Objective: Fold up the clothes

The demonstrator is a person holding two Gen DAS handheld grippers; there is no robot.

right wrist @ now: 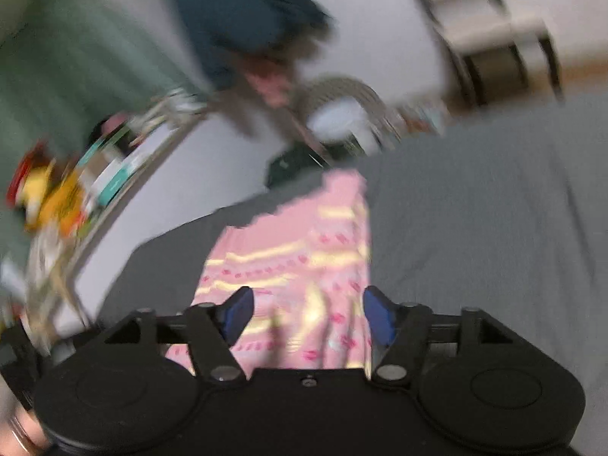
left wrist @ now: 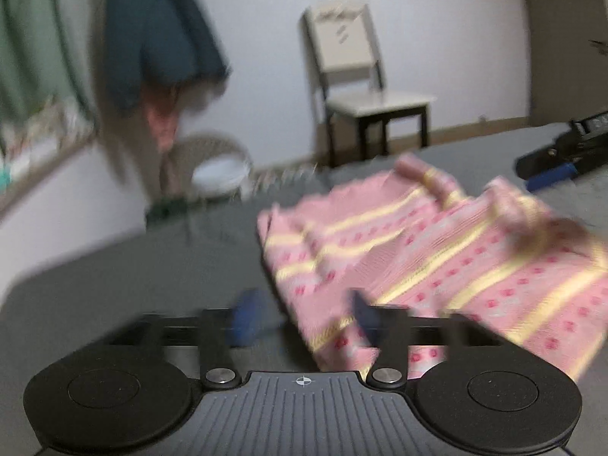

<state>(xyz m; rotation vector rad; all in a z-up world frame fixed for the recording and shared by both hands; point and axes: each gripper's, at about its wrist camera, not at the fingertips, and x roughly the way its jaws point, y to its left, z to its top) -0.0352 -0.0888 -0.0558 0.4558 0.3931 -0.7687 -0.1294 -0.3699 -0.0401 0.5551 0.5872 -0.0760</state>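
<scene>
A pink knitted garment (left wrist: 437,262) with yellow stripes and red dots lies rumpled on the grey bed (left wrist: 133,273). In the left wrist view my left gripper (left wrist: 304,317) is open, its blue fingers (left wrist: 249,317) spread at the garment's near left corner; the right finger rests over the cloth edge. The right gripper (left wrist: 551,163) shows at the far right of that view, beyond the garment. In the right wrist view my right gripper (right wrist: 307,313) is open, with the pink garment (right wrist: 300,250) lying between and ahead of its blue fingers (right wrist: 237,313). Both views are motion-blurred.
A chair (left wrist: 361,87) stands by the far wall. A wicker chair with a white bowl (left wrist: 216,174) sits past the bed edge. Dark teal clothing (left wrist: 159,34) hangs at upper left beside a green curtain (left wrist: 34,38). A cluttered shelf (right wrist: 76,190) runs along the left.
</scene>
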